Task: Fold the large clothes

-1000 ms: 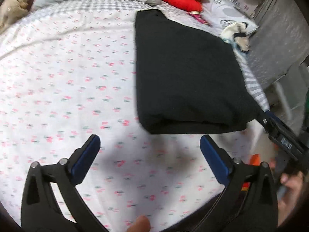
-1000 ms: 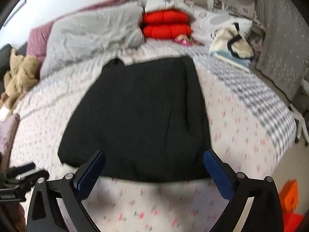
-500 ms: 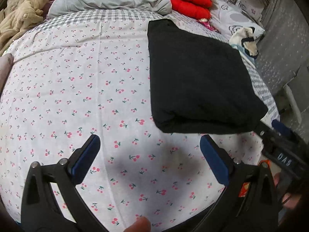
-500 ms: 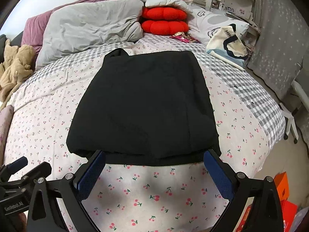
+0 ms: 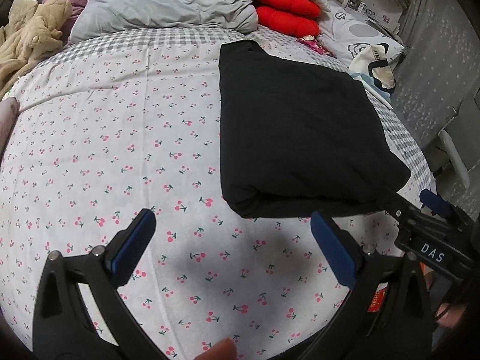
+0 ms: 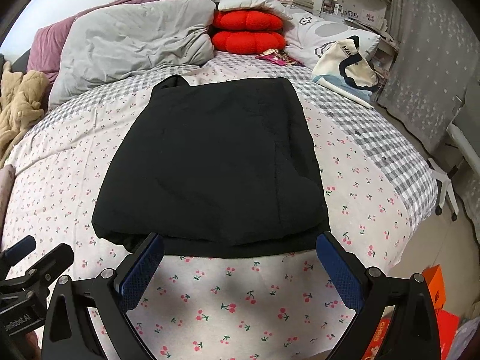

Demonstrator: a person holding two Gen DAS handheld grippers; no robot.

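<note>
- Closer now to the near edge of the black garment (image 6: pixel 210 165) than a second ago: right gripper (image 6: pixel 240 258), tips level with the thick folded hem.
- Swung a little since that earlier frame too: left gripper (image 5: pixel 231 234), with more of the head of the bed (image 5: pixel 105 156) in its view.
- Folded into a rough rectangle, lying flat on the cherry-print sheet, right of the bed's middle in the left view, with one small flap sticking out at the far left corner.
- Spread wide and empty, blue pads (image 6: pixel 141 273) on either side of the hem's middle; possibly brushing the cloth at the left pad, hard to tell from this angle.
- Likewise wide apart and holding nothing on the left, hovering over bare sheet just short of the garment's near left corner.
- Seen from the left view: the right tool's black frame at the garment's near right corner, close against the cloth.
- At the head of the bed: a crumpled grey duvet (image 6: pixel 135 45), two red cushions (image 6: pixel 247 31) stacked, a white printed pillow (image 6: pixel 327 34).
- On the right side near the pillow: a cream tote bag (image 6: pixel 345 60) with dark trim.
- At the far left edge: a tan quilted garment (image 5: pixel 27 39), bunched up.
</note>
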